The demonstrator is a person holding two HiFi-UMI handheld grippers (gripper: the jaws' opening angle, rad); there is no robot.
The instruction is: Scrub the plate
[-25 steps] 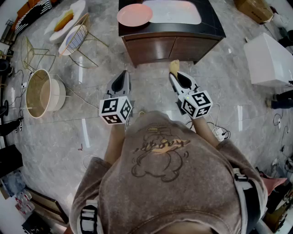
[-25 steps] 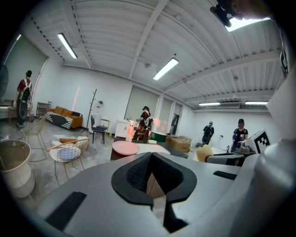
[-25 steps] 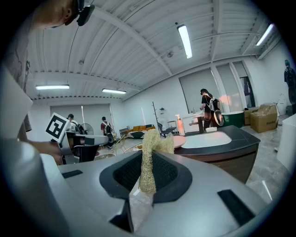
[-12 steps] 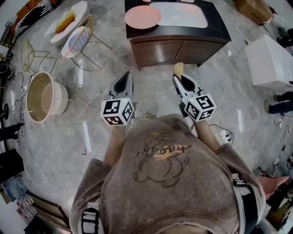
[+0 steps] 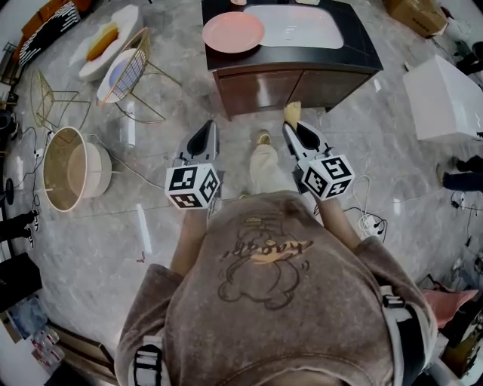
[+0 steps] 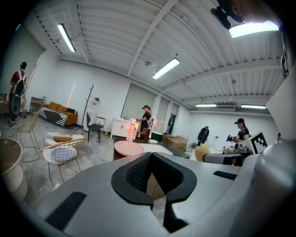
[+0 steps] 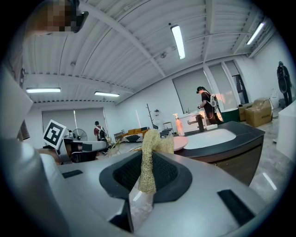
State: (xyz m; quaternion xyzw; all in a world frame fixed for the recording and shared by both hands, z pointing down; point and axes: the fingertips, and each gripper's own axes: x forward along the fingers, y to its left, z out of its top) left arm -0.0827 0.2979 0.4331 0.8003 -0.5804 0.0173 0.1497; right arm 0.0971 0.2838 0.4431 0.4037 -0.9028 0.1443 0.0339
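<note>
A pink plate (image 5: 232,32) lies on the dark counter (image 5: 355,47) beside a white sink (image 5: 290,21), ahead of me. My left gripper (image 5: 205,130) is held above the floor short of the cabinet, jaws shut with nothing between them. In the left gripper view the same gripper (image 6: 152,157) points toward the plate (image 6: 129,148). My right gripper (image 5: 294,127) is level with it, shut on a yellow loofah sponge (image 5: 291,111). The right gripper view shows the sponge (image 7: 150,159) standing up from the jaws, the plate (image 7: 178,142) behind it.
Wire chairs (image 5: 124,64) and a round basket (image 5: 72,167) stand on the marble floor at left. A white box (image 5: 445,94) and cables (image 5: 366,220) lie at right. The person's leg (image 5: 264,162) shows between the grippers. Other people stand in the background.
The person has stepped toward the counter and a leg and foot now show between the grippers. Both grippers keep their pose and the sponge stays held.
</note>
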